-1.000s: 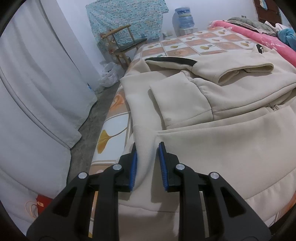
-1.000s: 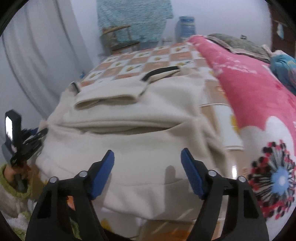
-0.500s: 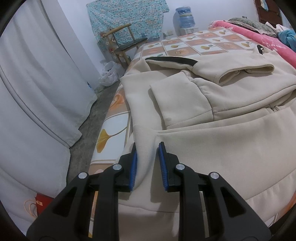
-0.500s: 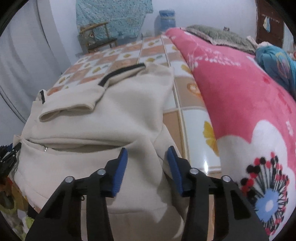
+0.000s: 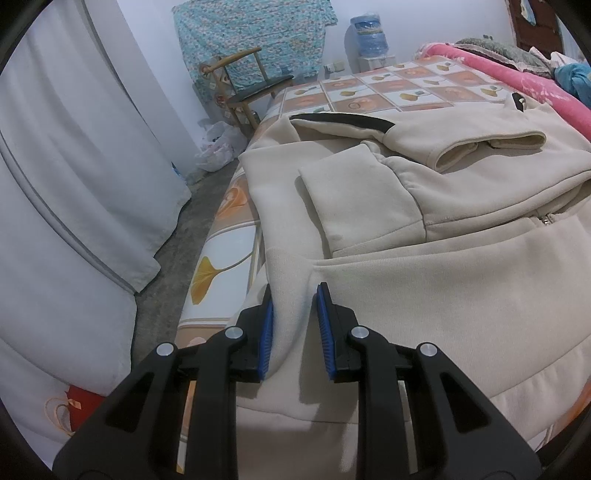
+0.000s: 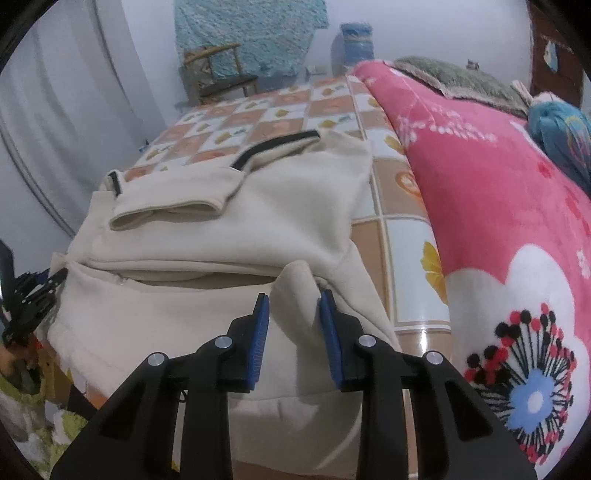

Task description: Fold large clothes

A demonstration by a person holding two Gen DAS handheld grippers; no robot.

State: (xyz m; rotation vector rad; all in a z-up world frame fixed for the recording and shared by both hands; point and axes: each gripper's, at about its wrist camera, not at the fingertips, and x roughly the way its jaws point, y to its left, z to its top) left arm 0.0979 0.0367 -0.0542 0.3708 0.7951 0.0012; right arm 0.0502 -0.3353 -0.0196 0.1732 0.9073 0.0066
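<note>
— Starting at the left, what do you see?

— White curtains (image 5: 74, 155) hang down to the floor, and behind them a wooden chair (image 5: 243, 85) stands against the far wall under a blue patterned cloth (image 5: 251, 33). A blue water bottle (image 5: 367, 33) sits further right.

— And the hoodie?

— The cream hoodie (image 5: 424, 288) lies spread on the bed (image 5: 221, 266), over a checked orange and white cover. Its sleeves are folded across the body, one cuff (image 5: 487, 147) lying open toward the right. A zip pull (image 5: 545, 220) shows near the middle.

— What is the left gripper doing?

— The left gripper (image 5: 294, 325) sits at the hoodie's near left corner. Its jaws are closed on a pinched ridge of the cream fabric, which stands up between the blue pads (image 5: 266, 332).

— And the right one?

— The right gripper (image 6: 293, 325) is at the near right corner of the hoodie (image 6: 229, 229). Its jaws are closing, with a raised fold of fabric between the pads (image 6: 258, 336) and touching both of them. At the left edge of that view the left gripper (image 6: 26, 299) shows too, at the other corner.

— Further right?

— A pink flowered blanket (image 6: 498, 221) lies alongside the hoodie, just apart from it, with a grey blanket (image 6: 461, 81) and a blue bundle (image 6: 561, 129) beyond.
</note>
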